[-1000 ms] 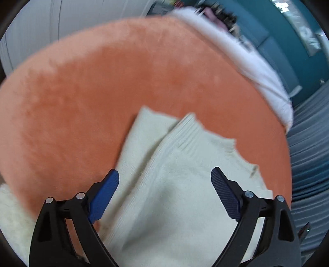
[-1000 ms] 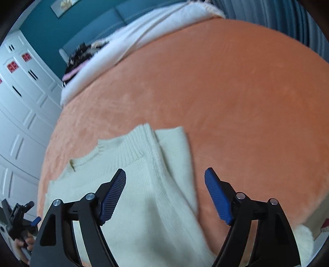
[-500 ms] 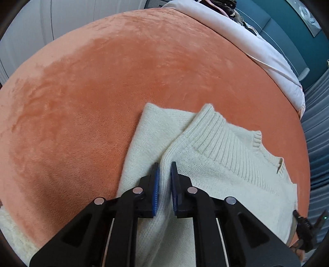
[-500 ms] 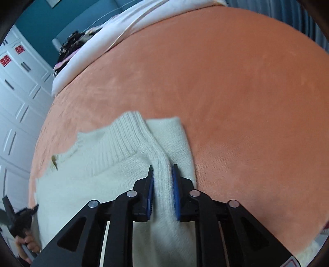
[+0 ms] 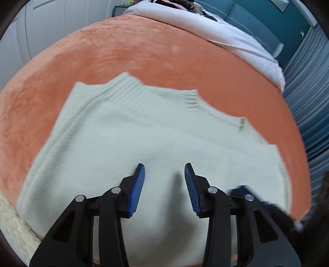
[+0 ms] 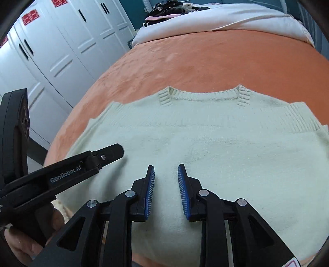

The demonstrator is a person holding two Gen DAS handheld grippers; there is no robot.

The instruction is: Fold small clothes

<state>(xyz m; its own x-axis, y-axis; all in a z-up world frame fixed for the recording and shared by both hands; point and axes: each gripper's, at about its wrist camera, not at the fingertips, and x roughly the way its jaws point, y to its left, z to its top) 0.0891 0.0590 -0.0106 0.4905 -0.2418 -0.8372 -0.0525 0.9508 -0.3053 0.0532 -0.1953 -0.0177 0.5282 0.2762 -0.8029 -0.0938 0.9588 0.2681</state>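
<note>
A cream knitted sweater (image 5: 156, 143) lies flat on the orange bedspread (image 5: 144, 53), neckline away from me, sleeves folded in across the body. It also shows in the right wrist view (image 6: 216, 147). My left gripper (image 5: 164, 170) hovers over the sweater's lower middle, jaws partly open and empty. My right gripper (image 6: 165, 171) is over the same area, jaws partly open and empty. The left gripper's body also shows in the right wrist view (image 6: 107, 154) at the left, over the sweater's left edge.
The orange bedspread (image 6: 205, 59) covers a bed; a white duvet (image 6: 216, 18) with dark clothes on it lies at the far end. White wardrobe doors (image 6: 61, 51) stand to the left. Blue-grey curtains (image 5: 308, 92) hang at the right. A fluffy cream rug (image 5: 12, 226) is at the lower left.
Half a second ago both grippers were shut on the sweater's folded side edges. Now both have let go, opened partly, and drawn back over the sweater's lower middle.
</note>
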